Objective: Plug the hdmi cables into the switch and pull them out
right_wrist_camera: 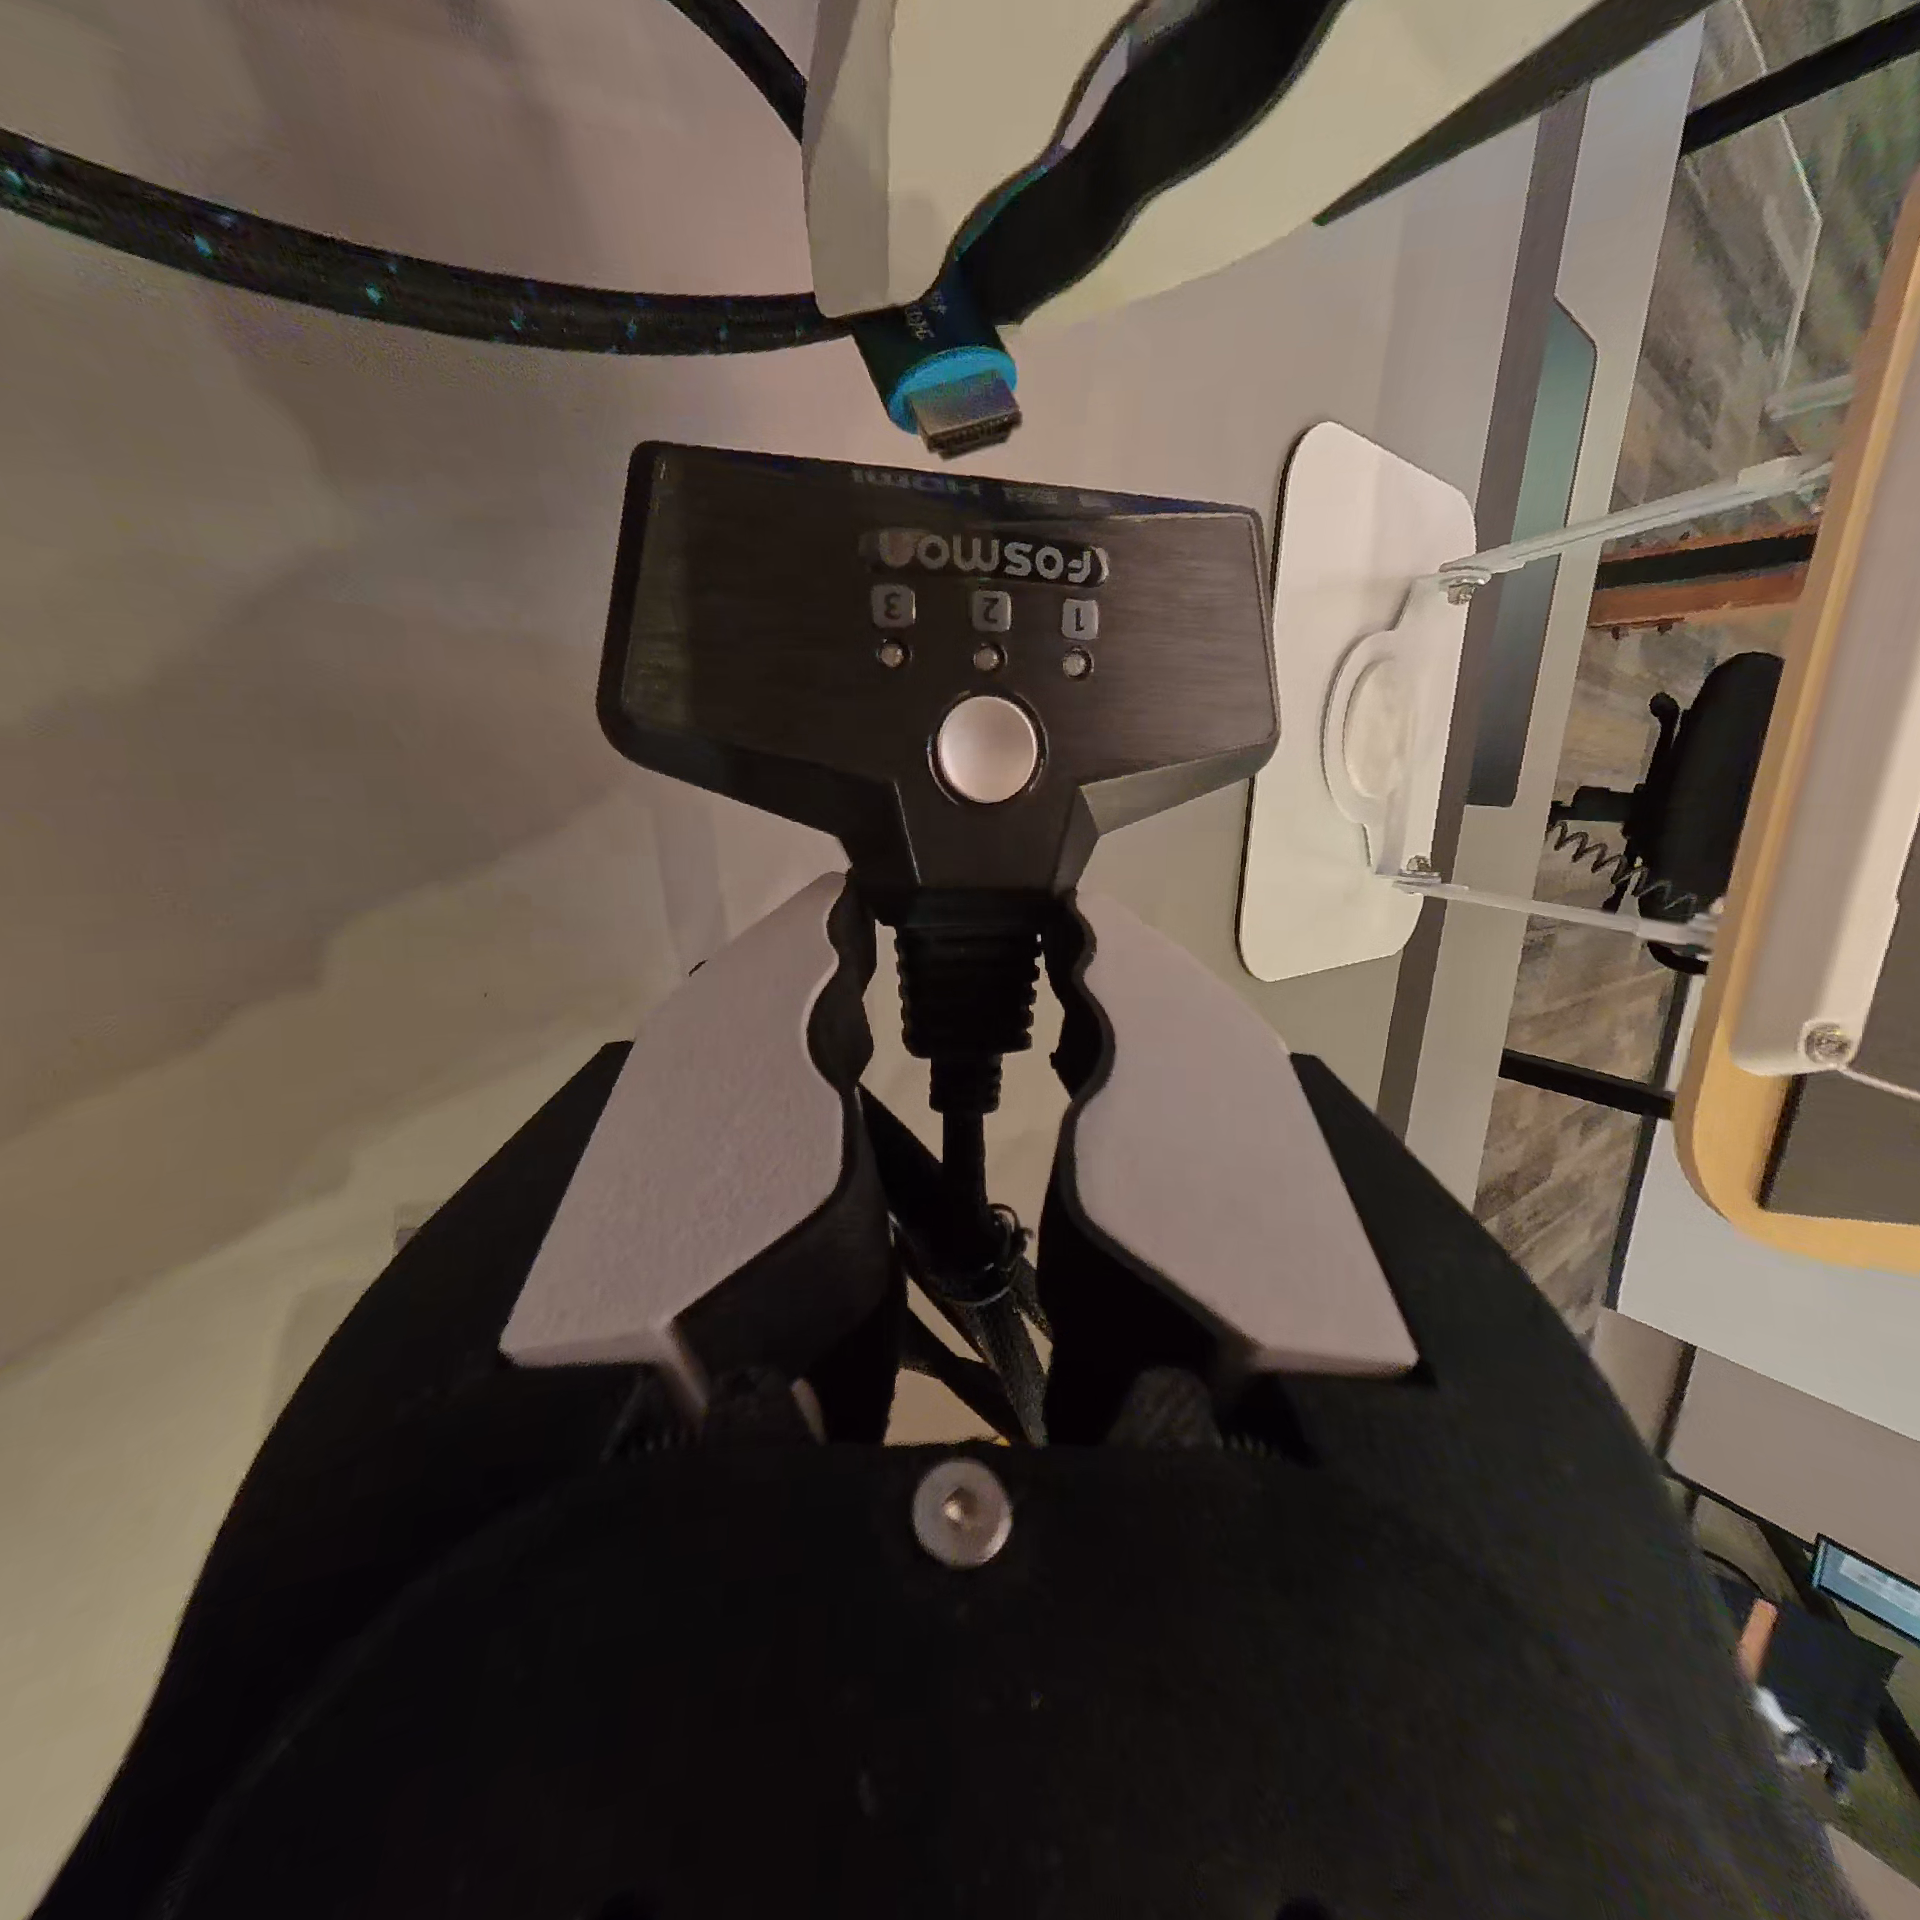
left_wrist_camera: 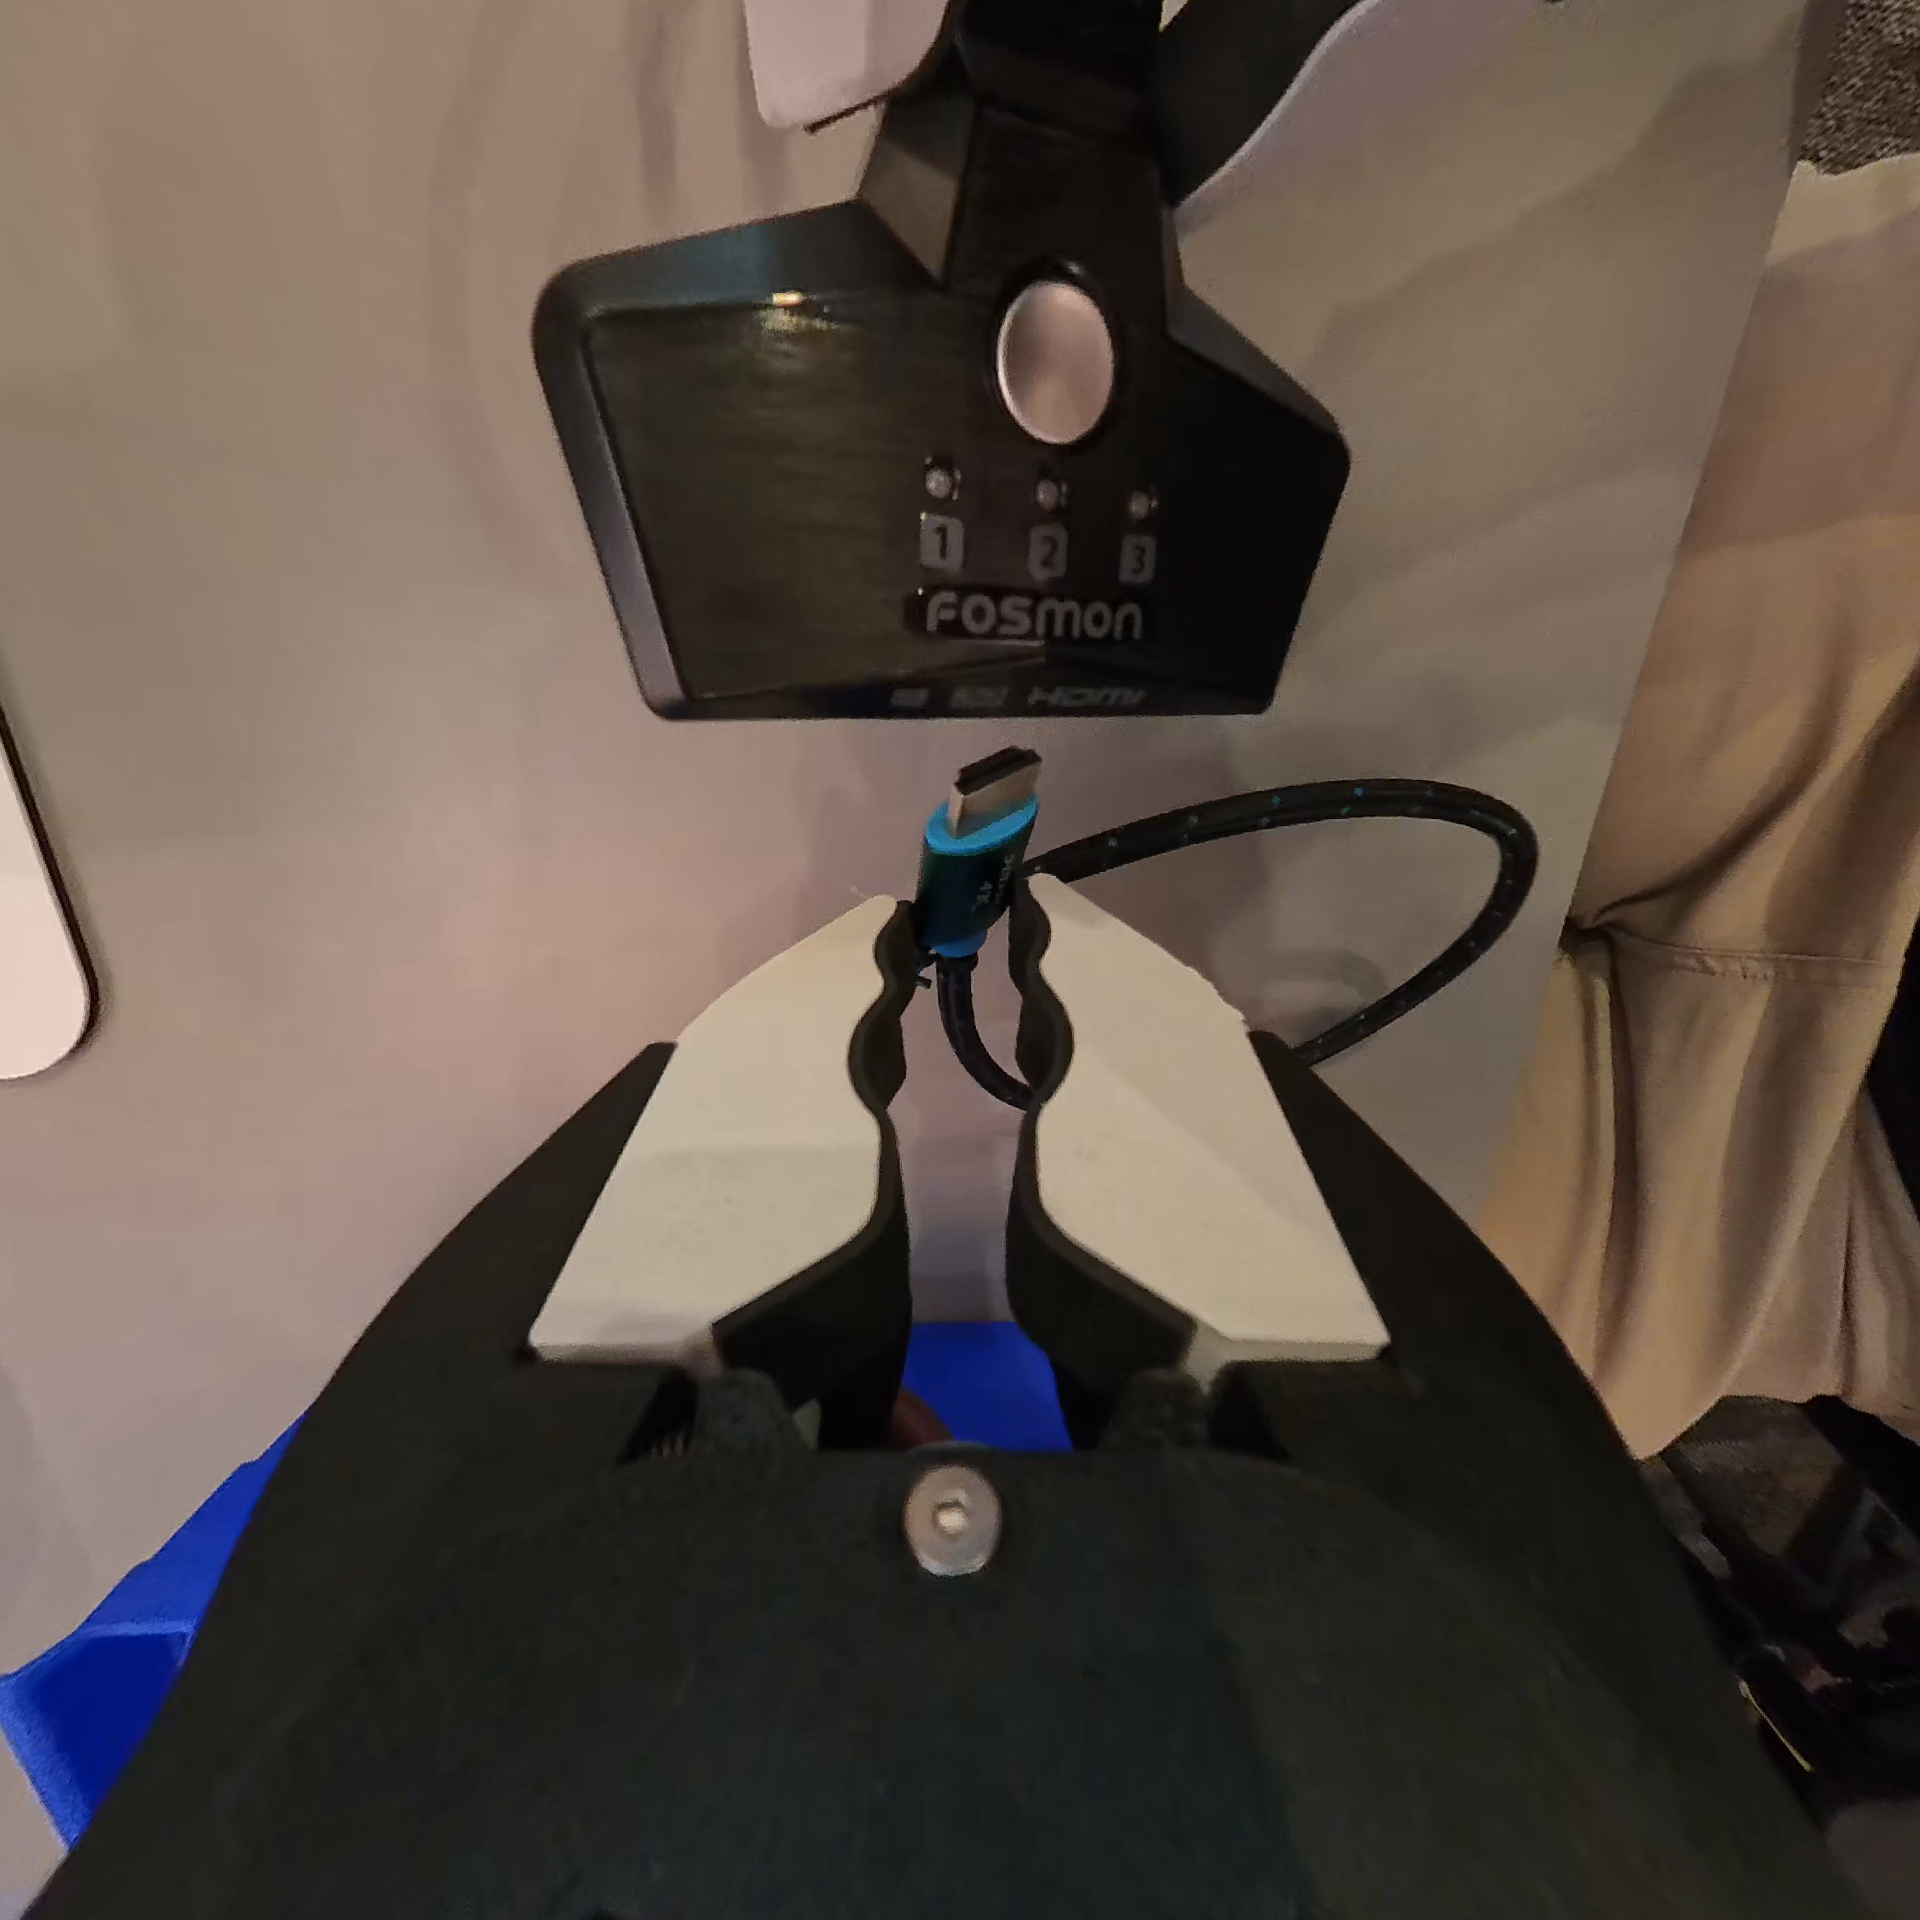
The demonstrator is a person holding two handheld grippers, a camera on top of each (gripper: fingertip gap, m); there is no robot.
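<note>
My left gripper (left_wrist_camera: pixel 968 902) is shut on a blue-collared HDMI plug (left_wrist_camera: pixel 971 857) with a black braided cable (left_wrist_camera: pixel 1434 831). The plug's metal tip points at the near edge of the black HDMI switch (left_wrist_camera: pixel 831 499), a short gap away and out of any port. My right gripper (right_wrist_camera: pixel 961 904) is shut on the switch's narrow neck and ribbed strain relief (right_wrist_camera: pixel 968 987); the switch body (right_wrist_camera: pixel 790 623) sticks out past the fingertips. In the right wrist view the left gripper (right_wrist_camera: pixel 997 281) comes in from the top with the plug (right_wrist_camera: pixel 951 400) just above the switch's port edge.
The white tabletop (left_wrist_camera: pixel 312 520) lies under both grippers. A white pad (right_wrist_camera: pixel 1351 582) lies at the right with a clear acrylic stand (right_wrist_camera: pixel 1403 717) over it. Beige cloth (left_wrist_camera: pixel 1714 831) hangs at the right of the left wrist view. A blue object (left_wrist_camera: pixel 135 1621) lies under my left gripper. About 9 cm separates my left fingertips from my right.
</note>
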